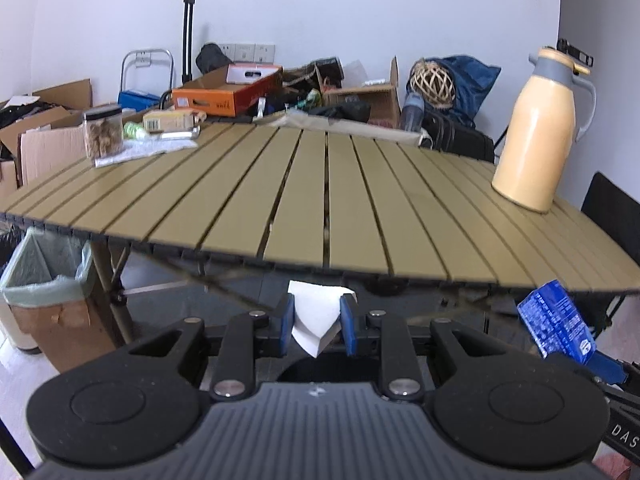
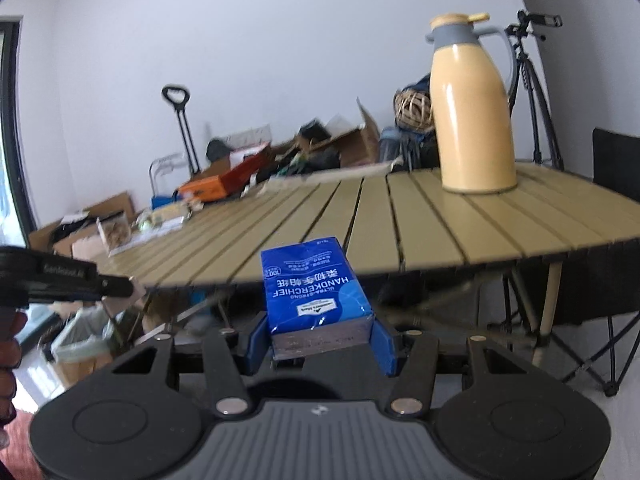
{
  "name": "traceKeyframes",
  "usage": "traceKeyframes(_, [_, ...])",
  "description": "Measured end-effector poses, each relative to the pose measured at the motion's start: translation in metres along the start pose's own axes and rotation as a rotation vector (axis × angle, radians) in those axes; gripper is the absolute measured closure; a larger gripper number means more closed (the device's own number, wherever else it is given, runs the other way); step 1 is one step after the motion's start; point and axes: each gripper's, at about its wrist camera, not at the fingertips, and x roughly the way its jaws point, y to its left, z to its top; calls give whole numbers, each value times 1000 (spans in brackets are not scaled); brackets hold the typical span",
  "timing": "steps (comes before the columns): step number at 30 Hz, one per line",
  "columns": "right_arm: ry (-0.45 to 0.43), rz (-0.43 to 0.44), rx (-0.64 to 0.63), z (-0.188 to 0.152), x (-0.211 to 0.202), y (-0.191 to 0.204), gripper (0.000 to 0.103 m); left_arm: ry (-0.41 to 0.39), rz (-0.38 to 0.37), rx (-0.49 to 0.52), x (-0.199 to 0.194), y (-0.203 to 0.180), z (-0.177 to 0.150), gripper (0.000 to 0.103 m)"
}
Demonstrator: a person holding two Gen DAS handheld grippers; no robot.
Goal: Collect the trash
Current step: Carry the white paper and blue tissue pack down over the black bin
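- Left gripper: my jaws pinch a folded piece of white paper between the blue pads. The paper stands upright in the grip, held off the table, in front of and below the near edge.
- Right gripper: my jaws are clamped on a blue handkerchief pack, one blue pad against each side. The pack lies flat with its printed face up and projects forward toward the table edge.
- Cross-view: in the left wrist view the same pack appears at the lower right, tilted, in front of the table edge. In the right wrist view the black body of my left gripper shows at the left margin, with part of my hand below it.
- Table: slatted tan top. A cream thermos jug with a grey collar stands upright near the right end. A clear jar with brown contents, a white cloth or sheet and a small box sit at the far left corner.
- Bin: lined with a pale green bag, it stands on the floor below the left end of the table.
- Background: cardboard boxes, an orange box and mixed clutter lie along the wall behind the table.
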Motion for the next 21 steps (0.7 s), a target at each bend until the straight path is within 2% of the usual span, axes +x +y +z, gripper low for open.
traceKeyframes(8, [99, -6, -20, -25, -2, 6, 51, 91, -3, 22, 11, 6, -41, 78])
traceKeyframes(17, [189, -48, -19, -43, 5, 1, 51, 185, -18, 29, 31, 8, -79, 78])
traceKeyframes(21, [219, -74, -20, -51, 9, -4, 51, 211, -1, 36, 38, 11, -91, 78])
